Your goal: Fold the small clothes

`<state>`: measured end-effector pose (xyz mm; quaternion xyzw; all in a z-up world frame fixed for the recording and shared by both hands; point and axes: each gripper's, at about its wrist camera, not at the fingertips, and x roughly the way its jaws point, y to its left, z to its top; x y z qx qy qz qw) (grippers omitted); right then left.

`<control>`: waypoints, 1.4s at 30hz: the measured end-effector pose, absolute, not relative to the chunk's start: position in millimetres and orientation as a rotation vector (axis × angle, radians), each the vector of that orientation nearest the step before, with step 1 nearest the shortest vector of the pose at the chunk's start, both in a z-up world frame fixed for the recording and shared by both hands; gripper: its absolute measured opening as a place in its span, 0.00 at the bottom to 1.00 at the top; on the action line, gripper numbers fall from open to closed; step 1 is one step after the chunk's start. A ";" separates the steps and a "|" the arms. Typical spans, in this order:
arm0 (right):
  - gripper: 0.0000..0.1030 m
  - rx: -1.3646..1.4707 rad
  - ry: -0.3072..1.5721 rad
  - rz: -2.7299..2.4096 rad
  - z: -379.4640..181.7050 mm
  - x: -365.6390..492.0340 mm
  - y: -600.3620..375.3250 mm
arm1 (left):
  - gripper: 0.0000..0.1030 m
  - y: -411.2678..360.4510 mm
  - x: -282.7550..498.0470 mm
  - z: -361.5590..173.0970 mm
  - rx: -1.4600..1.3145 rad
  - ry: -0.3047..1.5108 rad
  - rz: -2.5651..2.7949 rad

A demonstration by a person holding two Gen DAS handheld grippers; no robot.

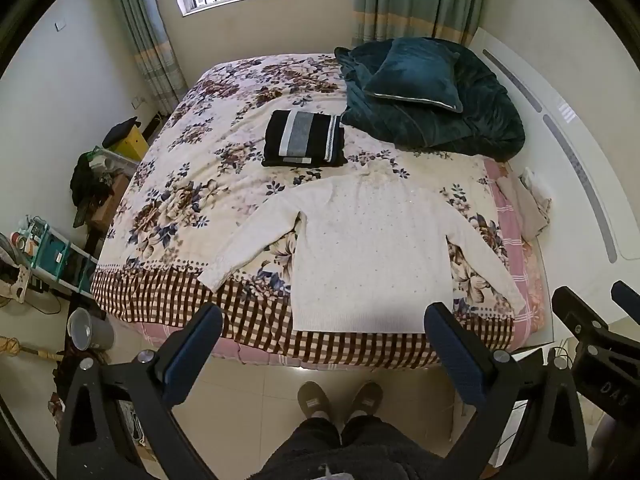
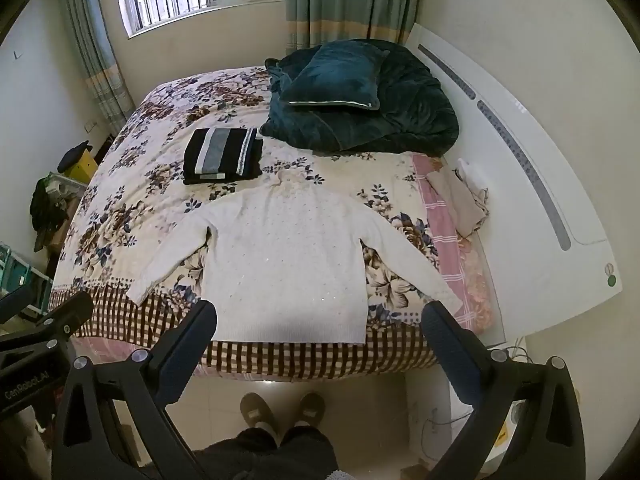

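White sweater laid flat, not yet gripped.

The white sweater [image 1: 372, 248] is spread on the bed [image 1: 180, 184], hem at the near edge; the left tool [image 1: 323, 326] and right tool [image 2: 320, 320] are held spread and empty above. If only one layer is pinched, the fold may be skewed.

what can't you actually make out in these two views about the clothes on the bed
- White sweater: its underside lies against the bedspread, hidden in both views.
- Folded striped garment: its type and inner layers are hidden by its own folds.
- Beige cloth at the bed's edge: too bunched and small in either view to identify.
- Right sleeve cuff: in the right wrist view, a fingertip partly covers it.
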<state>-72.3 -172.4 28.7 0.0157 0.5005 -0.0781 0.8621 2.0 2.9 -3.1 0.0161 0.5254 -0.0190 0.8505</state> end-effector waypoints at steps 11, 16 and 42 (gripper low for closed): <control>1.00 0.033 1.049 -0.167 30.4 -75.9 -172.7 | 1.00 2.7 5.6 9.6 0.035 1.102 -0.042; 1.00 0.033 1.047 -0.167 30.0 -76.6 -172.8 | 1.00 0.5 3.8 14.1 0.034 1.100 -0.041; 1.00 0.027 1.037 -0.161 34.1 -81.5 -172.7 | 1.00 -12.1 3.1 19.6 0.032 1.086 -0.039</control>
